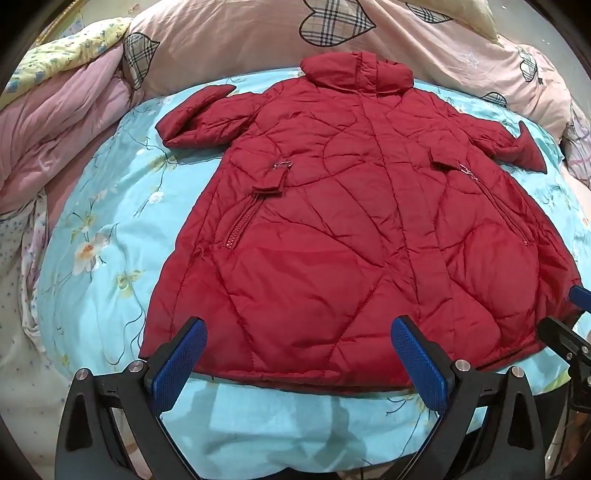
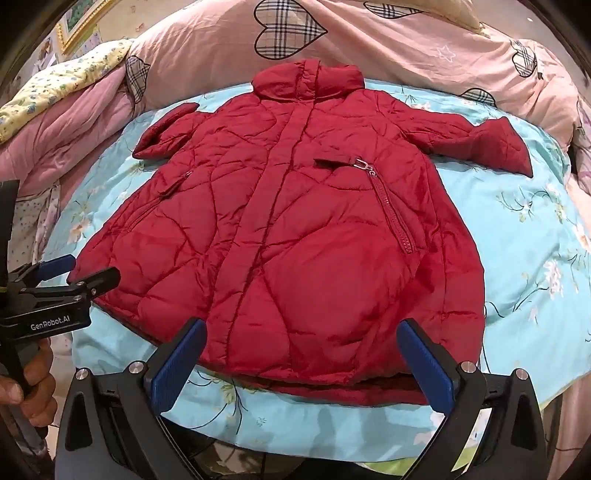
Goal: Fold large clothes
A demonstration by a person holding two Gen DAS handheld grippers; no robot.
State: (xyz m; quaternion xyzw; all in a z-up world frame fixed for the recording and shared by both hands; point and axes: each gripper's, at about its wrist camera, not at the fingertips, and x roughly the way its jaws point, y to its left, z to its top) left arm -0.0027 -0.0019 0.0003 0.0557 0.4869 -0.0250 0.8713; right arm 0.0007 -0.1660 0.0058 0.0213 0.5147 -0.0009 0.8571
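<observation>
A red quilted padded coat (image 1: 332, 229) lies spread flat, front side up, on a light blue floral quilt (image 1: 110, 221). Its collar points away and both sleeves stick out sideways. It also shows in the right wrist view (image 2: 295, 229). My left gripper (image 1: 299, 354) is open and empty, just above the coat's hem near its left half. My right gripper (image 2: 301, 354) is open and empty above the hem near the right half. The left gripper shows at the left of the right wrist view (image 2: 74, 273), beside the coat's left hem corner.
A pink duvet with checked hearts (image 1: 258, 44) is piled behind the coat. Pink and yellow bedding (image 1: 55, 110) is heaped at the left. The blue quilt's front edge (image 2: 295, 424) hangs near me. A framed picture (image 2: 79, 22) hangs on the wall at far left.
</observation>
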